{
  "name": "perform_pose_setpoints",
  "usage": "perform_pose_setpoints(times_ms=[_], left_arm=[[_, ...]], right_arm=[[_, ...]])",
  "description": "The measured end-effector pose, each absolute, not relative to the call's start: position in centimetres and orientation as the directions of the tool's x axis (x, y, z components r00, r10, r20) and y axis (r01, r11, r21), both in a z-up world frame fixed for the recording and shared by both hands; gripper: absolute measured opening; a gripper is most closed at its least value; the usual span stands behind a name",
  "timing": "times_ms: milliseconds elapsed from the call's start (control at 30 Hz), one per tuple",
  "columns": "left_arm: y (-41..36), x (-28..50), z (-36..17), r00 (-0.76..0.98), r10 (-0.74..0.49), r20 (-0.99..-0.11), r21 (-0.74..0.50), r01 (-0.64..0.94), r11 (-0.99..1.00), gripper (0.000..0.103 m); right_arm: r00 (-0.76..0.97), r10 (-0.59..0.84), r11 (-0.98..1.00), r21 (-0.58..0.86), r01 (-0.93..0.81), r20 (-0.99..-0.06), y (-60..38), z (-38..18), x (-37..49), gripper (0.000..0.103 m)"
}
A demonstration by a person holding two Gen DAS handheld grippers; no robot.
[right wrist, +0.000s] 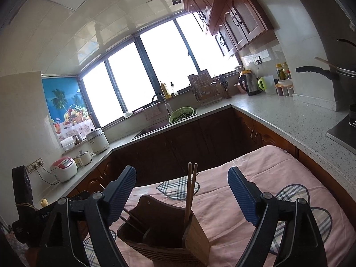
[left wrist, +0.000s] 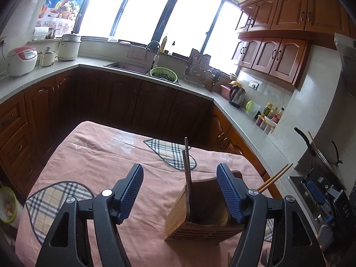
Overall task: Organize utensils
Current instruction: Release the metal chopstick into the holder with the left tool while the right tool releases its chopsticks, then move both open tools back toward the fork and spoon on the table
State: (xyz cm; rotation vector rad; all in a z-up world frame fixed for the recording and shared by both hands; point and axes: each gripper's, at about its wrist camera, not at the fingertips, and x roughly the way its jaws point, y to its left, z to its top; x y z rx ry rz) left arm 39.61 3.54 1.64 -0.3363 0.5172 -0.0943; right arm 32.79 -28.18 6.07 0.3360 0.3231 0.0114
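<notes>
here, a table draped in a pink cloth (left wrist: 106, 155) fills the foreground of both wrist views, and on it stands a wooden utensil holder (left wrist: 204, 213), upright, with its open top facing up. in the left wrist view the holder sits low and to the right, partly behind the right-hand finger of the left gripper (left wrist: 180, 191), whose jaws are spread apart with nothing pressed between the pads. the right gripper (right wrist: 181, 193) hangs just above and behind the holder, its jaws equally wide and empty. dark chopsticks (left wrist: 187, 166) and a lighter wooden pair (right wrist: 191, 191) stand nearly vertical in the holder. both grippers tilt slightly downward.
</notes>
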Motion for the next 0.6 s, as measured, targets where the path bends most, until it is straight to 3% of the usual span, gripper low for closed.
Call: perform_pose_setpoints(times_ms=[100, 167, 600], left_arm=[[3.9, 38.0, 1.6, 0.866, -0.157, -0.475, -0.325, -0.007, 0.946, 0.084], [4.0, 36.8, 1.7, 0.867, -0.149, -0.476, -0.321, -0.014, 0.947, 0.085], [4.7, 30.0, 1.7, 0.836, -0.154, -0.527, -0.318, -0.026, 0.948, 0.087]], right_arm=[[0.943, 0.075, 0.941, 0.337, 0.041, -0.324, -28.3, 5.7, 32.0, 0.097], [0.941, 0.076, 0.941, 0.336, 0.042, -0.329, -28.3, 5.5, 31.4, 0.103], [0.927, 0.091, 0.937, 0.346, 0.043, -0.363, -27.8, 4.8, 26.5, 0.103]])
